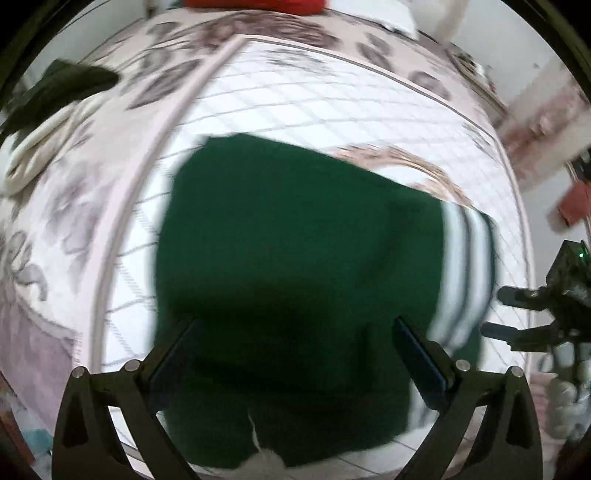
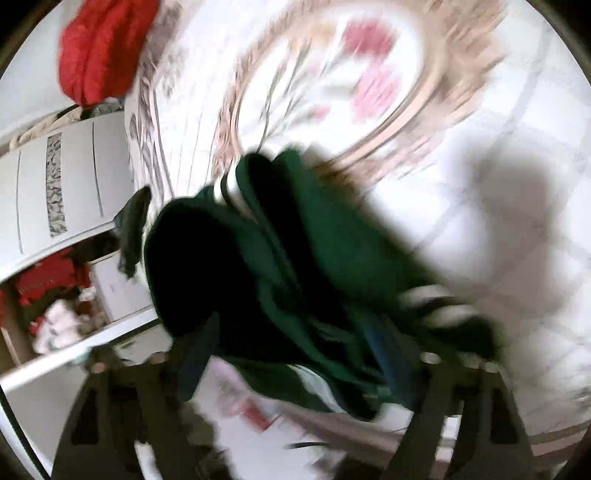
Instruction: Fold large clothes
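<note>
Bed fills both views, covered by a white bedspread [image 1: 332,103] with grid quilting, a floral border and a round beige-and-pink medallion in the middle. Both frames motion-blurred. A red item [image 1: 255,5] sits at the far edge of the bed; a dark garment [image 1: 62,88] and a cream one [image 1: 40,147] lie at the left side in the left wrist view. White wardrobe panel [image 2: 62,184] with a patterned strip shows beside the bed in the right wrist view.

The green garment [image 1: 295,258], dark green with white-striped cuffs, lies on the bedspread as a folded block, striped cuff on its right side. Left gripper [image 1: 295,328] hangs above it, pointing steeply down, fingers [image 1: 417,354] spread wide apart; nothing pinched between them, cloth seen below the gap.

Right gripper [image 1: 491,312] shows at the right edge of the left wrist view, just beside the striped cuff, two fingers apart. In its own view the jaws also stand wide, with bunched green cloth and a striped cuff lying between them; too blurred to say if the pads touch the cloth, no clamp visible.
</note>
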The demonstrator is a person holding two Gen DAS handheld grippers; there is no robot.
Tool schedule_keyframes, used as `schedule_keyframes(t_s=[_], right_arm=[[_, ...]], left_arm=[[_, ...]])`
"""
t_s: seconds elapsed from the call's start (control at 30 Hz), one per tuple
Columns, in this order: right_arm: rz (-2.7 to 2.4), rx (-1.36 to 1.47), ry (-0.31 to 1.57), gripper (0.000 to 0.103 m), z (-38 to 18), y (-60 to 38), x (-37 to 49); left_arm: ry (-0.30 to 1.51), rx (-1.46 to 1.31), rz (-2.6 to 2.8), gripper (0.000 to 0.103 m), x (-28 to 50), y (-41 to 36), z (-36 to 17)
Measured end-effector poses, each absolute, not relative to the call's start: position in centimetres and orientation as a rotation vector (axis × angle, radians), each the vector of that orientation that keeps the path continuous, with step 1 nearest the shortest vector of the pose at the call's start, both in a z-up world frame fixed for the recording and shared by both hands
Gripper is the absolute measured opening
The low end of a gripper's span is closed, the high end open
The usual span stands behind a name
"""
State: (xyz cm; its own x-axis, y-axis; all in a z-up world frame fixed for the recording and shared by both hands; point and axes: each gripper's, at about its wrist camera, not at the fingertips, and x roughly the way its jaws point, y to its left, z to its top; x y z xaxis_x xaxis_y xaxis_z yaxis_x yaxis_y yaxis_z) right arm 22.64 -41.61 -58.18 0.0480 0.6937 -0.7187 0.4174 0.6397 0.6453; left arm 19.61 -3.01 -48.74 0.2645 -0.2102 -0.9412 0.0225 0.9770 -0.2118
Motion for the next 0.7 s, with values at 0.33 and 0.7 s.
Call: schedule_keyframes(t_s=[0.33,0.7], right_arm=[[0.302,1.044,1.582,0.045,-64.5,-45.9,17.9],[0.246,1.027,1.522,0.081,-61.5,-46.5,18.6]], left_arm=[[1.411,-0.050,-0.201,0.097,22.5,-14.6,-53.9],[1.341,-0.118,-0.086,0.098,20.4,-8.3,-49.2]])
